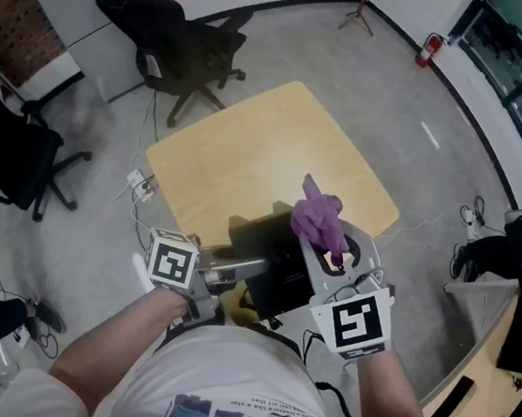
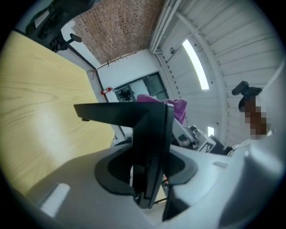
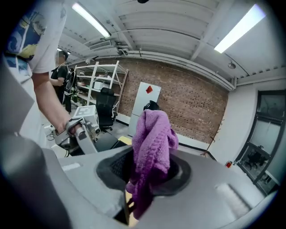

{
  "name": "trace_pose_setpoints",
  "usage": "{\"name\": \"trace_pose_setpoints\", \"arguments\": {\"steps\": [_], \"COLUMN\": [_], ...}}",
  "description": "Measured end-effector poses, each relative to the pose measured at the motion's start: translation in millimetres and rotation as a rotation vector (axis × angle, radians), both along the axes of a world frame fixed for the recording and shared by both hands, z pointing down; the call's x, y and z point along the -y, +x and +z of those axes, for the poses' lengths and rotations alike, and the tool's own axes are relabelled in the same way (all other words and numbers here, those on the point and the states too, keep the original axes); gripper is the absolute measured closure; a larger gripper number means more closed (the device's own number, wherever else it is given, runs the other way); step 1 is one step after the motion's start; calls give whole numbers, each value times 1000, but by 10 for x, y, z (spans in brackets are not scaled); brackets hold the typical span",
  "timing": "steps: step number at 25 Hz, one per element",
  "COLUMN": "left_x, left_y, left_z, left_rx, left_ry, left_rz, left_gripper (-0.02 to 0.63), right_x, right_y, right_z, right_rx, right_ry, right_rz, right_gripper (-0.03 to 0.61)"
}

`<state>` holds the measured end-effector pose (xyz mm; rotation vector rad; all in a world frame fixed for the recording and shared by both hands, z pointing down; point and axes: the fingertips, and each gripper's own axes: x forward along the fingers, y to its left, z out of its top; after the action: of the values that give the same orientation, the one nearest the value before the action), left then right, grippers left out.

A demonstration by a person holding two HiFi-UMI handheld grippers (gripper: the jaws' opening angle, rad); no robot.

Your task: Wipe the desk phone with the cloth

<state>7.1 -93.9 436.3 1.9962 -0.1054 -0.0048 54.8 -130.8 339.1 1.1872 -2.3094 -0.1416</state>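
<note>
Nearest the camera is the person's white printed shirt (image 1: 221,377), with a forearm reaching forward from each side of it. On the left, the left gripper (image 1: 246,267) points roughly level toward the middle, its marker cube (image 1: 171,263) facing up. In the left gripper view its jaws are pressed onto a thin black edge of the desk phone (image 1: 273,252), pinching it, with a flat black part of the phone jutting out to the left above them.

The phone is a dark block over the near corner of the pale wooden table (image 1: 250,145), between the two grippers. Whether it rests on the tabletop cannot be told.

Just to its right, the right gripper (image 1: 335,257) tilts slightly downward and pinches the purple cloth (image 1: 321,218). The right gripper view shows the cloth bunched between the jaws, rising in a folded clump above them and hanging a little below. The cloth stands beside the phone's far right edge; contact between them cannot be made out.

Black office chairs (image 1: 182,42) stand on the grey floor beyond the table at upper left.
</note>
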Motion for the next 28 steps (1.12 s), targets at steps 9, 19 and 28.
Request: {"name": "trace_pose_setpoints", "arguments": {"steps": [9,19,28], "left_x": [5,193,258], "left_y": [-114,-262,-286], "left_z": [-58,-158,-160], "left_rx": [-24,-61,-42], "left_ry": [1,9,34], "left_rz": [-26,-80,-86], "left_gripper": [434,433,434], "right_x": [-296,-817,-1009], "right_y": [155,387,560], "right_z": [364,771,940], "right_rx": [84,110,72], "right_ry": [-110,-248,-330], "right_rz": [4,69,56], "right_gripper": [476,476,476]}}
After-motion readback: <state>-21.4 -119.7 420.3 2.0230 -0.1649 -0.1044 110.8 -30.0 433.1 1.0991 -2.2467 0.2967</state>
